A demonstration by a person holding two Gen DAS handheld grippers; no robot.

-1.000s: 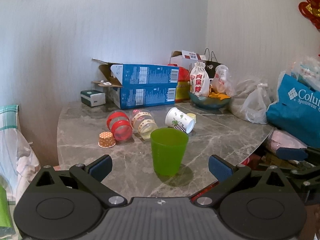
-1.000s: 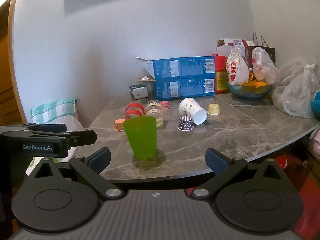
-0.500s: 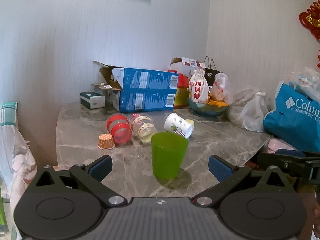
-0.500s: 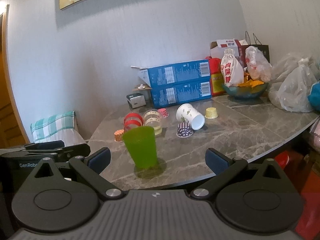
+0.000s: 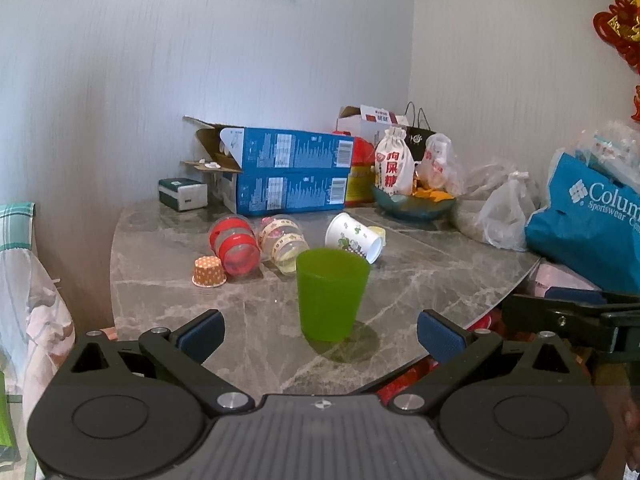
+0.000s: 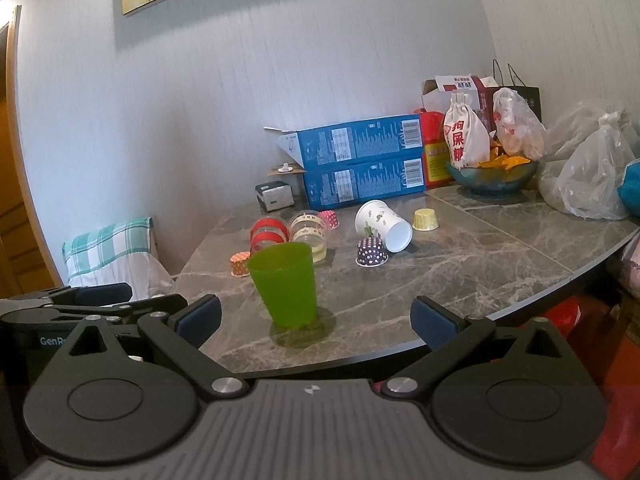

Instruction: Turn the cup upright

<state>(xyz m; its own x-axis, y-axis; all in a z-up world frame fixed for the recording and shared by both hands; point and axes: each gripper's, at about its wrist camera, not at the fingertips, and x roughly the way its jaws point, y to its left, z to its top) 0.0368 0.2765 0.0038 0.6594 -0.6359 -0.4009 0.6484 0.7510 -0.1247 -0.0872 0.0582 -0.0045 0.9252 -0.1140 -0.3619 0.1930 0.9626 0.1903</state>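
A green plastic cup [image 5: 331, 294] stands upright, mouth up, near the front edge of the grey marble table [image 5: 420, 276]; it also shows in the right wrist view [image 6: 285, 284]. My left gripper [image 5: 320, 336] is open and empty, back from the cup. My right gripper [image 6: 316, 320] is open and empty, also short of the cup, which sits left of its middle. A white printed paper cup [image 5: 354, 237] lies on its side behind the green one, also in the right wrist view [image 6: 383, 226].
A red-banded clear cup [image 5: 234, 245] and a patterned clear cup [image 5: 285, 245] lie on their sides. Small cupcake liners [image 6: 372, 253] sit around them. Blue boxes [image 5: 288, 176], a bowl [image 6: 492, 176] and bags [image 5: 588, 216] crowd the back and right.
Both grippers have drawn back and risen a little from the table, so the green cup looks smaller and farther. The cup has stayed upright in place.
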